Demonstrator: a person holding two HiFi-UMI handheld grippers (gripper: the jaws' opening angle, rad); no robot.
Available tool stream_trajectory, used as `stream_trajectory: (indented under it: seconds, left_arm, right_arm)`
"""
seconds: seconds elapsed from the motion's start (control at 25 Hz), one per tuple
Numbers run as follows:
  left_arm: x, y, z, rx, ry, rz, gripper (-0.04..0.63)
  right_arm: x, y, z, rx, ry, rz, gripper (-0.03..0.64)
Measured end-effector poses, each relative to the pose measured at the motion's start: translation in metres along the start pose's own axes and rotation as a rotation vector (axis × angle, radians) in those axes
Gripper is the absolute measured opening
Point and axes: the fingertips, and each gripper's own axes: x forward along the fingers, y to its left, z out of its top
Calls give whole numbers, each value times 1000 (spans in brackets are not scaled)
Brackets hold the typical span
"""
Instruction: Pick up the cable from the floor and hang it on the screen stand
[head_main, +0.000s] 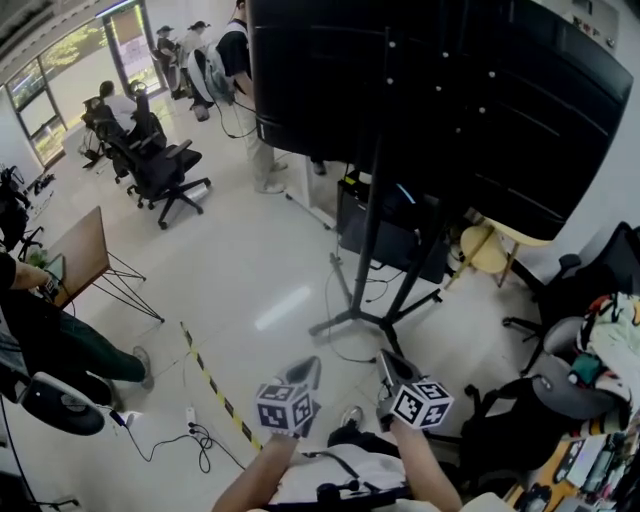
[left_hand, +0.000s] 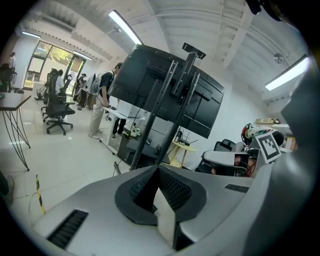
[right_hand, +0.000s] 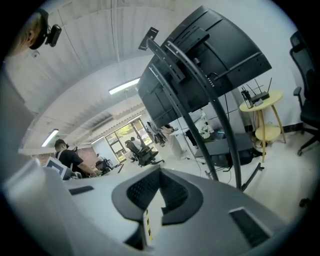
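Observation:
A large black screen (head_main: 440, 90) stands on a black stand (head_main: 372, 230) whose legs spread over the pale floor. A thin dark cable (head_main: 332, 300) lies on the floor beside the stand's base. A second one (head_main: 195, 438) coils at the lower left by a white power strip. My left gripper (head_main: 305, 370) and right gripper (head_main: 390, 360) hover side by side in front of the stand, above the floor. Both are shut with nothing between the jaws. The left gripper view has the left gripper (left_hand: 157, 170) aimed at the screen (left_hand: 165, 95). The right gripper (right_hand: 160, 172) faces the stand (right_hand: 215, 130).
A black cabinet (head_main: 385, 235) and a round yellow side table (head_main: 485, 250) sit behind the stand. Yellow-black tape (head_main: 215, 385) crosses the floor. Office chairs (head_main: 160, 170), a wooden desk (head_main: 85, 250) and people are at the left; a cluttered chair (head_main: 570, 385) is at the right.

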Motion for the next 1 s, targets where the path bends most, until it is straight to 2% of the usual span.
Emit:
stream_trajectory:
  seconds: [0.36, 0.56, 0.76, 1.0]
  left_arm:
    - [85, 2, 30, -11, -10, 11, 0]
    - [115, 12, 38, -16, 3, 15, 0]
    - [157, 51, 64, 6, -6, 46, 0]
    - [239, 106, 99, 65, 41, 26, 0]
  right_arm:
    - [35, -64, 31, -6, 31, 14, 8]
    - [62, -74, 32, -2, 76, 43, 8]
    - [102, -76, 28, 4, 122, 70, 8]
    - [162, -96, 42, 13, 120, 32, 8]
